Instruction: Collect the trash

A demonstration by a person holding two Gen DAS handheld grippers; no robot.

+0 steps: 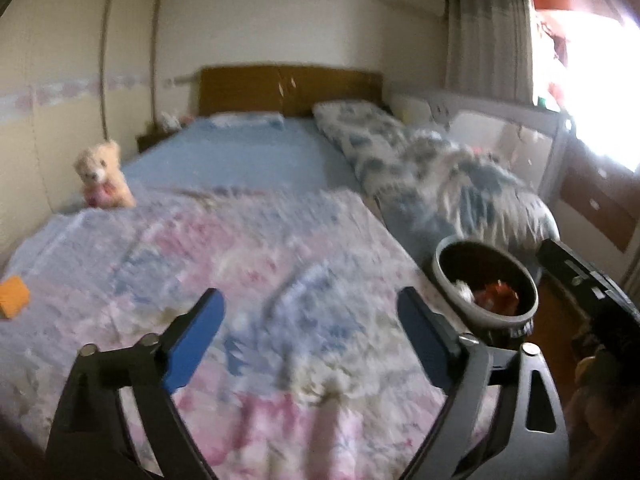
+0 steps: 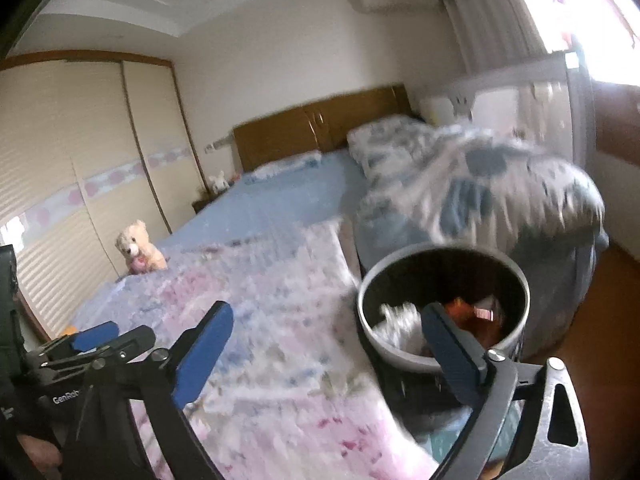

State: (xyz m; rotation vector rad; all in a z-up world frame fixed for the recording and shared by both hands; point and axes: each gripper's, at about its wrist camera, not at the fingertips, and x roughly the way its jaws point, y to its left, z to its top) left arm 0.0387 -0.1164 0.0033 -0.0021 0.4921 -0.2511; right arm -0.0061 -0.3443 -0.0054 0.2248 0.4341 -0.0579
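Note:
A grey trash bin (image 1: 490, 319) (image 2: 366, 308) with a dark inside stands on the floor beside the bed's right edge. In it lie crumpled white paper (image 2: 398, 320) and orange wrappers (image 2: 476, 312). My left gripper (image 1: 309, 294) hangs open over the floral bedspread (image 1: 240, 240), with nothing between its blue pads. My right gripper (image 2: 327, 309) is open too and holds nothing; its right finger (image 2: 448, 344) overlaps the bin's rim in the picture. A small orange block (image 1: 14, 296) lies on the bedspread at the far left. Both views are blurred.
A teddy bear (image 1: 105, 178) (image 2: 140, 248) sits at the bed's left edge by the wardrobe. A bunched blue-and-white quilt (image 1: 460, 176) lies on the bed's right side behind the bin. The headboard (image 1: 288, 88) stands at the far end. Drawers (image 1: 600, 200) line the right wall.

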